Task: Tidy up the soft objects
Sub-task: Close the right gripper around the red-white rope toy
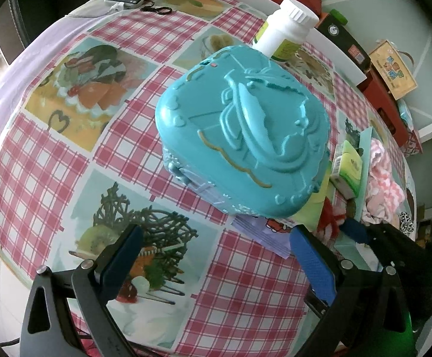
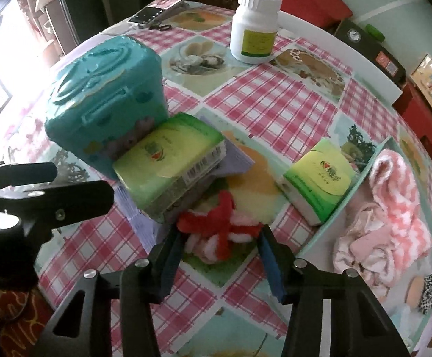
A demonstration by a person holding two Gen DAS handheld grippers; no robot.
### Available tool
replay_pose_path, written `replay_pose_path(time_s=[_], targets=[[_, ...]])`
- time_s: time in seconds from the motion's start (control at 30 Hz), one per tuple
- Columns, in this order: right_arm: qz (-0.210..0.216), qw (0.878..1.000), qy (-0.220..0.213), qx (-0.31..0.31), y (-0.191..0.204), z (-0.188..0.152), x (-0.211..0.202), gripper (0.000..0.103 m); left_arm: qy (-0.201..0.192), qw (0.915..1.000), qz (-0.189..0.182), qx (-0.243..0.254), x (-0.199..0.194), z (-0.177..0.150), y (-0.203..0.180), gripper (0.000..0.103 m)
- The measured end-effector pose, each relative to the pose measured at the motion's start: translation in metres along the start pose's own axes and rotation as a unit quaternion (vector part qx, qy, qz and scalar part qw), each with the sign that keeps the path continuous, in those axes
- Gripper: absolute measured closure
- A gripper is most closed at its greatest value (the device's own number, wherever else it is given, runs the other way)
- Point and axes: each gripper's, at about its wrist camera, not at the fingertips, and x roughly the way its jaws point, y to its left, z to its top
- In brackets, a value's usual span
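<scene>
A fluffy red and white soft piece (image 2: 219, 226) lies on the checked tablecloth (image 2: 275, 110). My right gripper (image 2: 219, 247) points down over it, and its blue pads touch the piece's two ends. A green tissue pack (image 2: 171, 160) leans on a purple booklet (image 2: 236, 160) just behind it. A second green pack (image 2: 317, 178) lies to the right. Pink and white fuzzy cloths (image 2: 388, 208) are heaped in a pale teal tray (image 2: 361, 175). My left gripper (image 1: 216, 233) hangs open in front of the teal box (image 1: 242, 136), with nothing between its fingers.
A white pill bottle (image 2: 254, 26) stands at the back of the table. A phone (image 2: 162, 9) lies at the far edge. A leopard-print scrunchie (image 2: 431, 294) sits at the right. Red furniture (image 2: 311, 0) and a white wall close off the back.
</scene>
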Motion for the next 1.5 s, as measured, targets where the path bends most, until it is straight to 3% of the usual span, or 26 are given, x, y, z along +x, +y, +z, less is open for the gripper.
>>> replay_pose_path(time_s=[0.2,0.27,0.3,0.37,0.87,1.5], targets=[[0.003,1.0,-0.003,-0.001,0.0,0.001,0.003,0.056,-0.001,1.0,0.0,0.003,0.0,0.001,-0.001,0.004],[0.004,1.0,-0.004,0.001,0.001,0.001,0.002,0.063,-0.002,1.0,0.0,0.003,0.0,0.001,-0.001,0.004],[0.006,1.0,-0.006,0.002,0.001,0.001,0.001,0.071,-0.002,1.0,-0.001,0.003,0.0,0.001,-0.001,0.004],[0.006,1.0,-0.008,0.004,-0.001,0.002,0.001,0.072,-0.003,1.0,-0.002,0.004,-0.001,0.001,-0.002,0.004],[0.003,0.998,-0.035,0.051,-0.015,-0.002,-0.024,0.072,-0.004,0.9999,-0.001,0.01,-0.002,0.002,-0.005,0.004],[-0.03,0.987,-0.076,0.141,-0.05,-0.026,-0.062,0.072,-0.012,0.9988,0.02,0.044,-0.018,-0.004,-0.034,0.004]])
